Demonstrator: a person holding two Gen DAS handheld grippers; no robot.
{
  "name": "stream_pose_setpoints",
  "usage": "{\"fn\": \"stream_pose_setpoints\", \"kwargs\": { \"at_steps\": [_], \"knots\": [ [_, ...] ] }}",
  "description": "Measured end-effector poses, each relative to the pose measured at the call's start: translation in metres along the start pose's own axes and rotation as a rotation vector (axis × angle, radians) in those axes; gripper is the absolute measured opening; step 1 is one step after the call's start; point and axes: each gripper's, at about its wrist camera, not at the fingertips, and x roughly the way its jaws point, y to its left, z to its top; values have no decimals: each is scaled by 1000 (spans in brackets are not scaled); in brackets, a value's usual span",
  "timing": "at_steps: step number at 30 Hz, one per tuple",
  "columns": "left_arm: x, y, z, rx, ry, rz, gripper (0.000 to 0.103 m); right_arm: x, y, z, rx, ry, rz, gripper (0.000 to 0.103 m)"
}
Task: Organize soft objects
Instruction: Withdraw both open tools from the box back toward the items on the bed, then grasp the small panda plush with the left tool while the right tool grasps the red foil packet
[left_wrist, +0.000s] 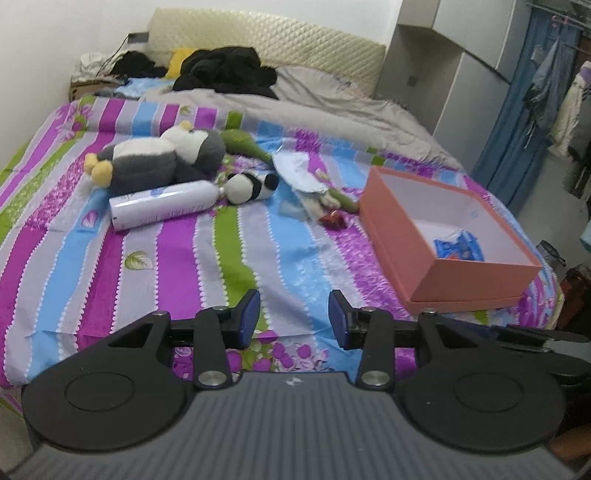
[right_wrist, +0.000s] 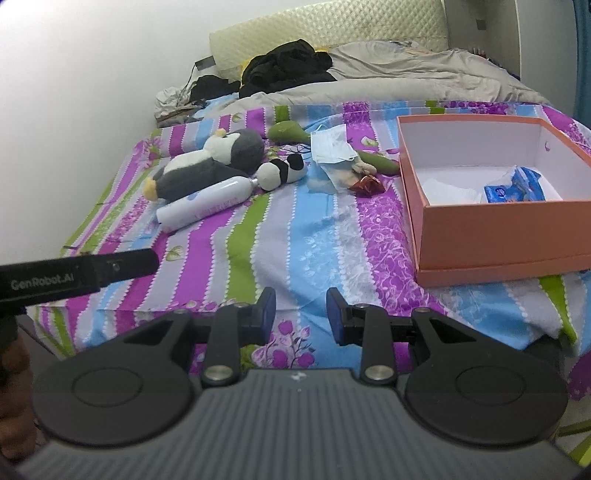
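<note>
A grey and white plush penguin (left_wrist: 162, 158) (right_wrist: 207, 162) lies on the striped bedspread, with a small panda plush (left_wrist: 251, 186) (right_wrist: 282, 173) beside it. Green plush pieces (left_wrist: 243, 142) (right_wrist: 290, 131), a face mask (left_wrist: 299, 170) (right_wrist: 332, 147) and a red wrapper (left_wrist: 332, 219) (right_wrist: 365, 184) lie nearby. An orange box (left_wrist: 476, 275) (right_wrist: 502, 229) sits open on the right with a blue packet (left_wrist: 460, 247) (right_wrist: 515, 188) inside. My left gripper (left_wrist: 293, 317) hovers over the bed's near edge, open and holding nothing. My right gripper (right_wrist: 301, 314) is likewise open with nothing between its pads.
A white spray bottle (left_wrist: 162, 206) (right_wrist: 205, 206) lies against the penguin. A grey duvet (left_wrist: 295, 99) (right_wrist: 388, 74) and black clothes (left_wrist: 225, 70) (right_wrist: 288, 64) fill the head of the bed. A wardrobe (left_wrist: 443, 74) and hanging clothes (left_wrist: 546, 96) stand to the right. The left gripper's arm (right_wrist: 74, 275) shows in the right wrist view.
</note>
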Motion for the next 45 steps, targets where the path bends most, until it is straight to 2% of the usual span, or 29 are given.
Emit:
{"fn": "stream_pose_setpoints", "kwargs": {
  "at_steps": [10,22,28,30,33,39,45],
  "knots": [
    [81,30,30,-41,27,48,51,64,-2,23,-36,8,-4,34],
    [207,64,53,-38,84,76,51,154,-11,42,-52,16,-71,34],
    [257,70,67,9,68,102,52,196,-20,54,-53,23,-103,33],
    [272,72,72,26,62,110,57,207,-24,59,-50,17,-116,34],
    [294,73,79,61,45,128,59,225,-31,67,-35,7,-136,34],
    [331,73,95,114,16,155,60,257,-39,85,-19,-18,-153,34],
    [363,75,112,141,-15,178,60,287,-45,102,-17,-51,-220,34]
  ]
}}
